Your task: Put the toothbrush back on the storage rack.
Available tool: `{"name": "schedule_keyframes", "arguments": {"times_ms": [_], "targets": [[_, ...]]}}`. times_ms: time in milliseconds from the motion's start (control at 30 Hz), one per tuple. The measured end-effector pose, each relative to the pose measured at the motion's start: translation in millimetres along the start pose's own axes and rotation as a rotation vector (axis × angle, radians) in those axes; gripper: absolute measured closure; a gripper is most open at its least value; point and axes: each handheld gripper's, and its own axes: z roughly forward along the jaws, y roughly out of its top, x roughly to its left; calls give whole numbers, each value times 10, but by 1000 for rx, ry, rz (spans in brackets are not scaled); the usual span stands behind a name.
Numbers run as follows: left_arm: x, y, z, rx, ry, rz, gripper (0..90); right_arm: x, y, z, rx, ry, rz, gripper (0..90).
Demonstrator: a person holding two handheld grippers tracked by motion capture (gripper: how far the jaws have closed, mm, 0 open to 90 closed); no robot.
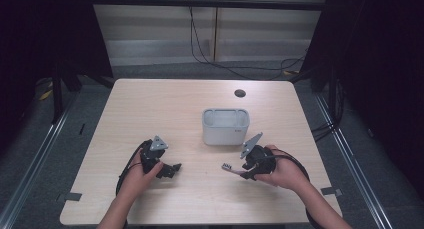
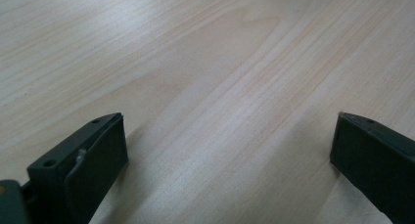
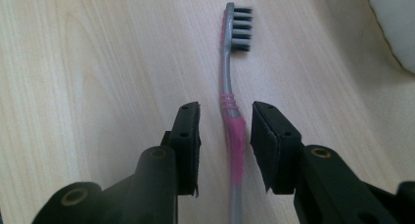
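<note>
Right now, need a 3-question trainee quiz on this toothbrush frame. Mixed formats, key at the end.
1. True or false: the right gripper has the toothbrush handle between its jaws, with a gap showing on each side.
2. Multiple choice: where is the white container? A) beyond the two grippers, near the table's middle B) in the left gripper C) on the floor
3. Short answer: what lies between the jaws of the left gripper?

Key
1. True; the pads flank the pink handle without pressing on it.
2. A
3. Nothing but the bare wooden table; the jaws stand wide apart.
</note>
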Motion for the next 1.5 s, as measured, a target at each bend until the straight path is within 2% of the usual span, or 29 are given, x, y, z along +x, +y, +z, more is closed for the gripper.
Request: {"name": "schedule_keyframes", "arguments": {"times_ms": [400, 567, 800, 867, 900, 1033, 1067, 1233, 1400, 1500], "targets": [[1, 0, -1, 0, 1, 1, 1, 10, 57, 63, 30, -5, -20, 667], [0, 0, -1, 0, 1, 0, 1, 6, 66, 75, 37, -3, -7, 675], [1, 0, -1, 0, 1, 1, 1, -9, 76, 103, 43, -2, -28, 694], [1, 0, -1, 0, 0, 1, 1, -2, 80, 103, 46, -2, -14, 695], [1, 0, -1, 1, 0, 2, 1, -15, 79, 111, 46, -1, -32, 700], [0, 0, 0, 0, 0, 0, 1, -10, 87, 127, 62, 3, -20, 716], [1, 0, -1, 0, 0, 0, 1, -17, 86, 134, 62, 3, -34, 720], [1, 0, -1, 1, 1, 1, 1, -27, 86, 174, 72, 2, -36, 745], [1, 0, -1, 1, 0, 2, 1, -42, 89, 177, 72, 28, -22, 801], [1, 0, -1, 1, 0, 1, 1, -42, 92, 177, 73, 26, -7, 805]]}}
